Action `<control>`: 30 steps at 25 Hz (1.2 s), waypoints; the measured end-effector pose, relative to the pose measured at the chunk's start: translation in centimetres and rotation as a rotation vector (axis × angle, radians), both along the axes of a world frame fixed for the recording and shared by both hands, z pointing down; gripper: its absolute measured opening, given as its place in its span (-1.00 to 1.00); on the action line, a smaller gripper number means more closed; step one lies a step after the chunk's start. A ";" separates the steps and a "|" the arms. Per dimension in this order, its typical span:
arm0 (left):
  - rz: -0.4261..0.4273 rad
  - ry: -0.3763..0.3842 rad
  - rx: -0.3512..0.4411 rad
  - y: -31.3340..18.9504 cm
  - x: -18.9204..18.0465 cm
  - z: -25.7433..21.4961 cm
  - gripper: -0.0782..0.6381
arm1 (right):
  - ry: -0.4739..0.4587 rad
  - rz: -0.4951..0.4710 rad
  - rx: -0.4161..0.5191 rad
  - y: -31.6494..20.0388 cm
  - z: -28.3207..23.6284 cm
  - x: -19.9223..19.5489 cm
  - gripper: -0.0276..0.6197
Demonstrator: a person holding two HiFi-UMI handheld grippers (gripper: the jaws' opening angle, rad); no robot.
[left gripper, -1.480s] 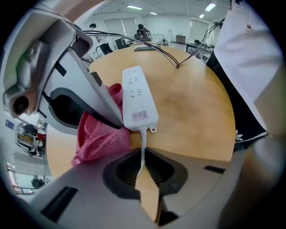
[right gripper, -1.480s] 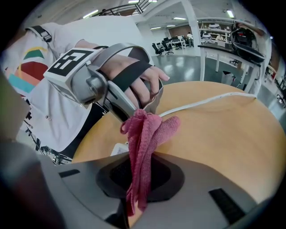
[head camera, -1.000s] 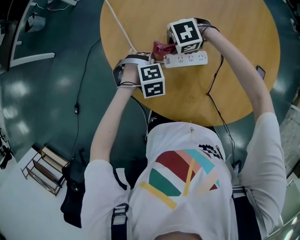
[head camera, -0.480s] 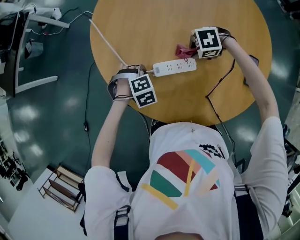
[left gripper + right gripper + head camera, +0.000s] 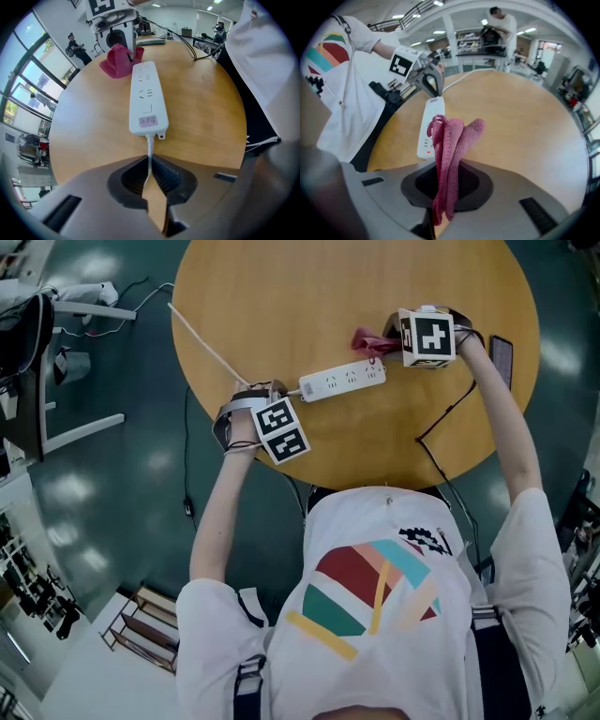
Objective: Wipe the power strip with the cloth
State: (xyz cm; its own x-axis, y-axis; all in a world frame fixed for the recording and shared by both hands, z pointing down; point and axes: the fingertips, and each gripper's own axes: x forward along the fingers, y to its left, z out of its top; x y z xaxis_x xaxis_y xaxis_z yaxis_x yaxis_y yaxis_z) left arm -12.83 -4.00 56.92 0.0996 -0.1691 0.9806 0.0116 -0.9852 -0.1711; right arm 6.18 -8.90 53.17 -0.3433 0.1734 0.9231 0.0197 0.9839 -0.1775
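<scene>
A round wooden table (image 5: 281,296) seen from above, with a person leaning over its near edge and holding a claw in each hand. A white power strip (image 5: 342,381) lies flat between the two claws, nearer the near edge than the middle, sockets facing up. Its white cord (image 5: 150,147) leaves the left end and runs off toward the table's far left edge.

The left claw (image 5: 150,171) points steeply down and is clenched on the cord, just beside the point where it leaves the strip. The right claw (image 5: 446,180) is grasping a pink knitted cloth (image 5: 367,340), bunched in folds – the loose end sticks out past the jaws, just beside the strip's right end. No view shows clearly whether the cloth touches the strip.

The strip looks light, stiff and smooth-cased, so it will probably slide or swing on the polished wood under a wiping stroke. The cord bends, which makes it a weak anchor – a hold close to the casing, as here, seems the steadiest. The cloth is soft and limp; the free fold beyond the jaws is the part to press along the top.
</scene>
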 end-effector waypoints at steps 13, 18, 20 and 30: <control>0.076 0.048 0.166 -2.4 -0.9 0.4 -0.58 | -0.213 0.538 0.276 4.0 -4.2 4.4 -0.80; 0.061 0.087 0.251 -8.1 3.2 -1.6 -0.58 | -0.248 0.649 0.288 5.7 -4.9 5.4 -0.80; 0.045 0.104 0.282 -11.0 4.9 -2.2 -0.58 | -0.273 0.723 0.294 5.4 -5.0 5.5 -0.80; -0.077 0.166 0.369 -22.9 10.1 -3.8 -0.58 | -0.405 0.946 0.266 2.6 -5.3 6.7 -0.79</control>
